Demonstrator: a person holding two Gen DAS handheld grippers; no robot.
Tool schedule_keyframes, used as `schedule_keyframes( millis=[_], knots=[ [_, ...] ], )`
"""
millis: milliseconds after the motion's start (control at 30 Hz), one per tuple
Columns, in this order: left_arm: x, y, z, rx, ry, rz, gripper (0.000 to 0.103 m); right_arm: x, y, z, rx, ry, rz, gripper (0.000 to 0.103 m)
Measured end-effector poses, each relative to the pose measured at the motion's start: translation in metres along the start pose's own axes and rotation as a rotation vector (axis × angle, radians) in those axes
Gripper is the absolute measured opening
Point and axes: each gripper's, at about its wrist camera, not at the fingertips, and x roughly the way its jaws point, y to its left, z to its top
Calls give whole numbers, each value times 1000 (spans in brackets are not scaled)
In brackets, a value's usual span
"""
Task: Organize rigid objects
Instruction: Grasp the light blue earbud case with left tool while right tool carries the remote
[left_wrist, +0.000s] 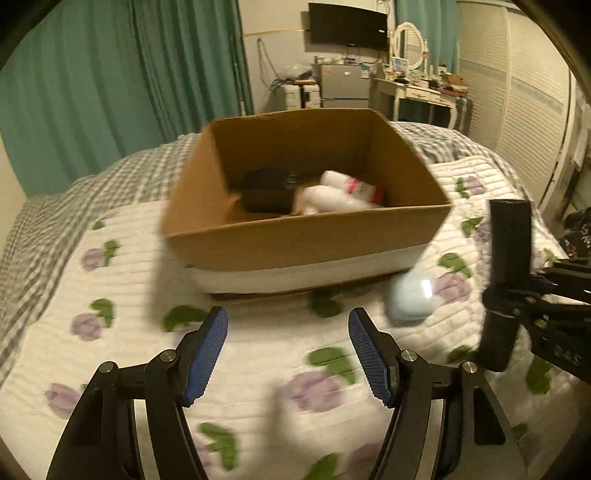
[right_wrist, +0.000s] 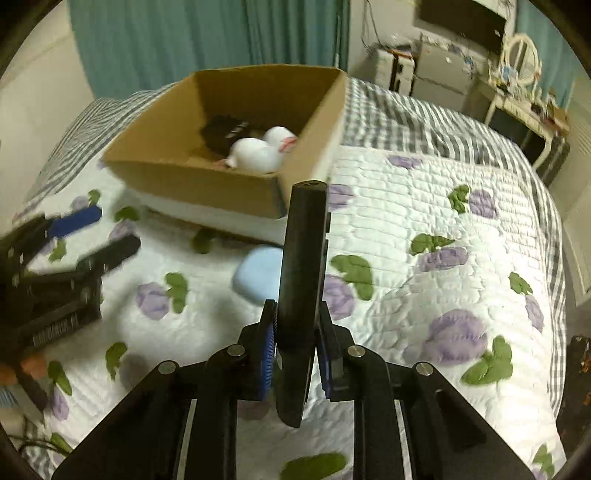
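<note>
Blue-padded left gripper hangs with jaws apart and empty. At its one o'clock sits the pale blue case. Right gripper clamps a black remote; carry it clear of the cardboard box rim at eleven o'clock, then release.

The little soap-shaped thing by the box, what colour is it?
Light blue; the right wrist view shows it best.

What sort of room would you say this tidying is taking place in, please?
Most likely a bedroom: the cardboard box sits on a bed with a flowered quilt, and a dressing table with an oval mirror stands near teal curtains.
</note>
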Motion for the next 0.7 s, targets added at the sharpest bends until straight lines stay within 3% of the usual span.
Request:
schedule_keyframes(
  millis=[400,700],
  knots=[
    [53,-72,10,53,68,-92,71,51,-38,22,82,111,42,19],
    [78,-87,8,59,117,-170,71,64,-44,21,111,149,20,20]
  ],
)
